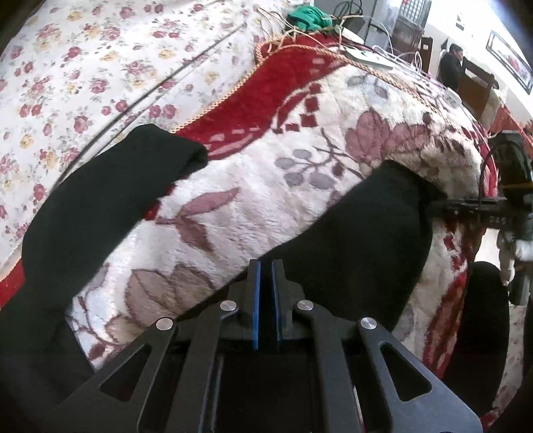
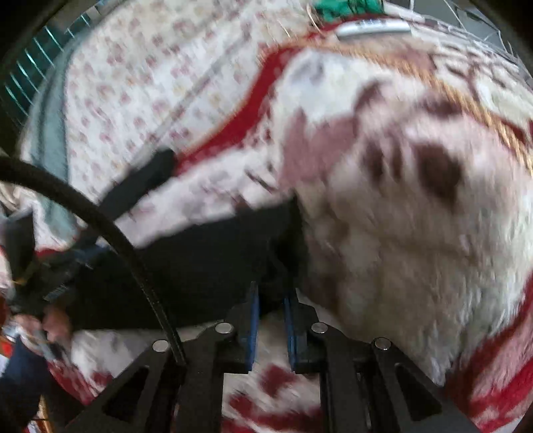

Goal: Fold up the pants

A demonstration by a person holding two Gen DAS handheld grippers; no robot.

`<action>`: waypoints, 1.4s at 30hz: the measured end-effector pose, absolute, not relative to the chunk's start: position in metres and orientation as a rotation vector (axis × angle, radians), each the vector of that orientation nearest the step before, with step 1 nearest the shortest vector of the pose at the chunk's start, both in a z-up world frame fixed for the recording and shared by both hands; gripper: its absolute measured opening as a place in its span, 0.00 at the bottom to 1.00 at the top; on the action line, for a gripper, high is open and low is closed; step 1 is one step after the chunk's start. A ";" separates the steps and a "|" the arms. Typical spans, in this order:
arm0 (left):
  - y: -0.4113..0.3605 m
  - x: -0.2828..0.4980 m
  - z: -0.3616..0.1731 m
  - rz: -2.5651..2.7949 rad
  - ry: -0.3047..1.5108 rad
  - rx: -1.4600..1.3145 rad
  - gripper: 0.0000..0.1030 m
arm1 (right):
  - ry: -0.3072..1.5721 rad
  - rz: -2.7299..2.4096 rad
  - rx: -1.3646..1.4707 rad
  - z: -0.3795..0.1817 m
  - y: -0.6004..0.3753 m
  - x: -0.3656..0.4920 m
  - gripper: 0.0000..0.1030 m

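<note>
Black pants (image 1: 359, 233) lie on a plush white and red flowered blanket (image 1: 253, 186) on a bed. In the left wrist view one leg (image 1: 110, 200) runs up to the left and the other part runs right to the blanket's edge. My left gripper (image 1: 265, 266) is shut on the near edge of the pants. In the blurred right wrist view my right gripper (image 2: 271, 293) has its blue pads (image 2: 253, 319) on either side of a bunched end of the pants (image 2: 206, 263), shut on it. The right gripper also shows in the left wrist view (image 1: 466, 205).
A white flowered sheet (image 1: 83, 66) covers the bed at the far left. A green cloth (image 1: 309, 16), a white power strip (image 1: 366, 56) and cables lie at the blanket's far edge. A person (image 1: 451, 66) sits in the room beyond.
</note>
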State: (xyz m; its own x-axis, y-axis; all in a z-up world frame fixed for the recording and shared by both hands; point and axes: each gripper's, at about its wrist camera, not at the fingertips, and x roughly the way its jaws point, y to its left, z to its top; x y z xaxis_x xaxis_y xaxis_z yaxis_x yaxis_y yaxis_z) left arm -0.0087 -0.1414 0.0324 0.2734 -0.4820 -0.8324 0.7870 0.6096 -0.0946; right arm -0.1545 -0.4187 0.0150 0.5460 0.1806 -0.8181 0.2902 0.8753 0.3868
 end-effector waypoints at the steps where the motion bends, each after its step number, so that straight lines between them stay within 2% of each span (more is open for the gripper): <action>1: -0.144 -0.010 0.034 -0.889 0.963 0.374 0.05 | 0.996 -0.070 0.537 0.019 -0.420 -0.157 0.14; 4: -0.152 -0.012 0.039 -0.929 0.972 0.370 0.12 | 0.925 -0.060 0.559 0.037 -0.428 -0.164 0.23; 6: -0.160 -0.011 0.042 -0.952 0.988 0.363 0.30 | 0.876 -0.062 0.546 0.049 -0.433 -0.162 0.30; 8: -0.168 -0.010 0.044 -0.963 0.995 0.352 0.34 | 0.864 -0.060 0.517 0.054 -0.438 -0.152 0.36; 16: -0.195 -0.005 0.032 -0.965 1.013 0.475 0.34 | 0.986 0.004 0.365 0.031 -0.434 -0.089 0.37; 26: -0.201 0.001 0.011 -0.972 1.023 0.526 0.40 | 1.043 -0.002 0.130 0.011 -0.411 -0.086 0.37; 27: -0.200 0.001 0.011 -0.971 1.020 0.518 0.39 | 1.039 0.018 0.129 0.009 -0.409 -0.086 0.26; 28: -0.199 -0.001 0.010 -0.969 1.006 0.519 0.39 | 1.037 0.046 0.154 0.005 -0.410 -0.085 0.21; 29: -0.199 -0.005 0.010 -0.968 0.981 0.531 0.31 | 1.017 0.043 0.155 0.004 -0.410 -0.086 0.19; 30: -0.200 -0.009 0.010 -0.976 0.968 0.540 0.20 | 1.003 0.040 0.159 0.005 -0.412 -0.087 0.13; 33: -0.203 -0.018 0.013 -0.958 0.924 0.565 0.08 | 0.953 0.029 0.193 0.014 -0.416 -0.089 0.03; 38: -0.197 -0.006 0.027 -0.930 0.911 0.467 0.03 | 0.862 0.020 0.192 0.039 -0.422 -0.087 0.02; 42: -0.195 0.001 0.038 -0.917 0.907 0.441 0.03 | 0.843 -0.003 0.205 0.049 -0.428 -0.082 0.02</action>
